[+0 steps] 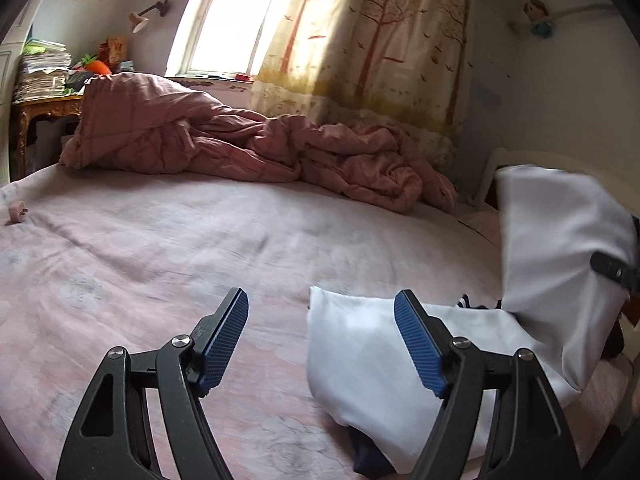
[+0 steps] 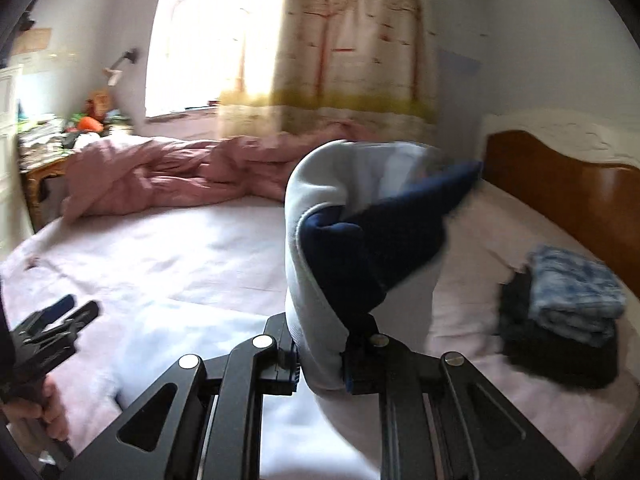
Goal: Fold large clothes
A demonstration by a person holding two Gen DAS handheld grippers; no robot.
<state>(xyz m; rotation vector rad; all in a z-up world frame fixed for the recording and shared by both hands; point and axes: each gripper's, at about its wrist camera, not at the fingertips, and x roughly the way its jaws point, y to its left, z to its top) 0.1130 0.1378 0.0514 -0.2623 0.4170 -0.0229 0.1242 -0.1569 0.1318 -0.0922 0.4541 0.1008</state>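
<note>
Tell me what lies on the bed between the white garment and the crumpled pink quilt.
Nothing: in the left wrist view only bare pink sheet stretches between the white garment and the pink quilt.

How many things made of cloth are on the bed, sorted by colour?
Pink: 2, the crumpled quilt and the bed sheet.
White and navy: 1, the garment pinched in the right gripper.
Blue patterned: 1, the folded piece on top of the stack.
Dark: 1, the folded pile under it, layers too blurred to count.
Total: 5
</note>
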